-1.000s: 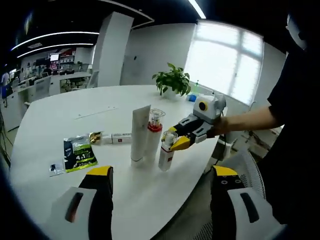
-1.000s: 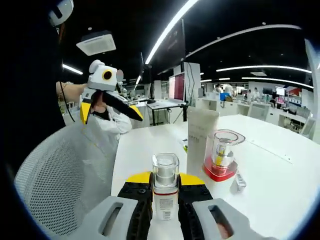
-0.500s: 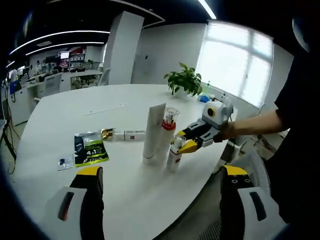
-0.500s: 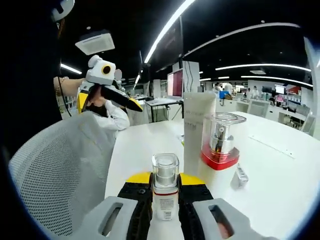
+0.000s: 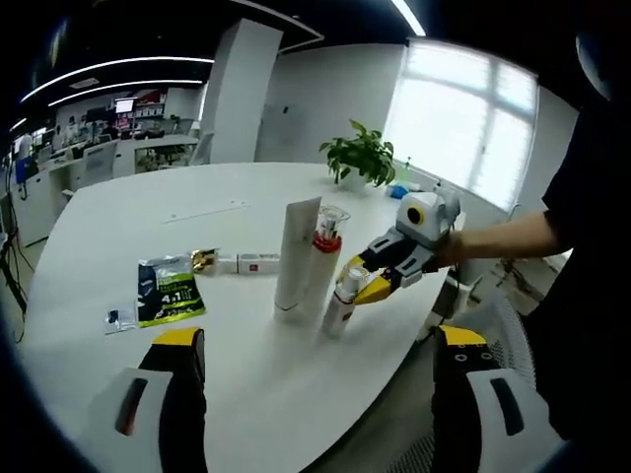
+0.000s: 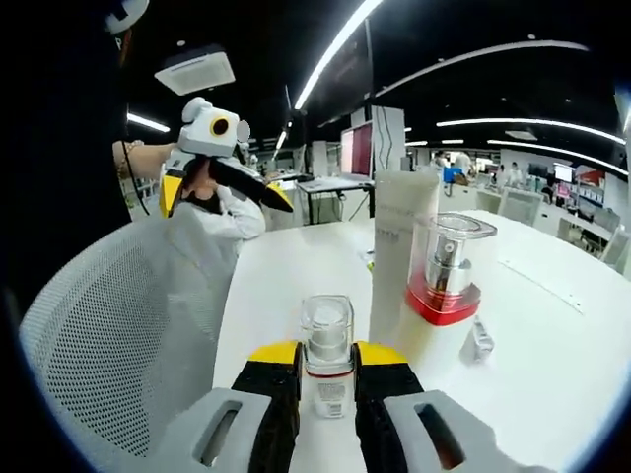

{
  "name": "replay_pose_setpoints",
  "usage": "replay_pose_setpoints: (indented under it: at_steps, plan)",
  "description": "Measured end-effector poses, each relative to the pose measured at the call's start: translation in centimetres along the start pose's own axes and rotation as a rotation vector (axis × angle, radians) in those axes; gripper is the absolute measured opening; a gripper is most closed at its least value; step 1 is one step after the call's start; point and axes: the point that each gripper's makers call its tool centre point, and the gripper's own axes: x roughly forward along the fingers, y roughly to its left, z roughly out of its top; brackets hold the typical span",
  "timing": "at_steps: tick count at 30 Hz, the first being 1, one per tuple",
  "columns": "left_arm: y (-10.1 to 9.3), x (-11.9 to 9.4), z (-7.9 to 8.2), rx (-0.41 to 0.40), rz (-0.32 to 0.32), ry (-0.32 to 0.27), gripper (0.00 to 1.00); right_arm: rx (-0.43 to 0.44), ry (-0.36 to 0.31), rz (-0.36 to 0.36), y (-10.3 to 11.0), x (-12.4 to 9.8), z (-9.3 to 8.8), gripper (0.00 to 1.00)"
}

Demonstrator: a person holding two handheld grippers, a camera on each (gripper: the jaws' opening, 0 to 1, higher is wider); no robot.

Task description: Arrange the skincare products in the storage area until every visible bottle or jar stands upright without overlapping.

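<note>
Sachet (image 5: 168, 293) in green and black lies far left of the right tongs (image 5: 357, 284), then a white tube (image 5: 297, 259) and a red-collared pump bottle (image 5: 322, 258) stand upright. Right tongs pinch a small clear-capped bottle (image 6: 326, 356) just beside them. Left tongs (image 5: 320, 347) gape wide, empty.
</note>
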Motion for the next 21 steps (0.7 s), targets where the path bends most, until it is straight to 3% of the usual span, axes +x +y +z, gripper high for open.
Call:
replay_pose_setpoints:
  at_steps: [7,14,21]
  plan:
    - [0.0,-0.1,-0.3,0.0,0.0,0.003,0.88,0.045,0.007,-0.027,-0.2,0.1,-0.7,0.18]
    - [-0.2,-0.1,-0.7,-0.009,0.002,0.006,0.88,0.096,0.076,-0.078,-0.2,0.4,-4.2,0.22]
    - [-0.4,0.1,-1.2,-0.019,-0.005,0.016,0.87,0.119,0.103,-0.11,-0.9,1.4,-5.8,0.19]
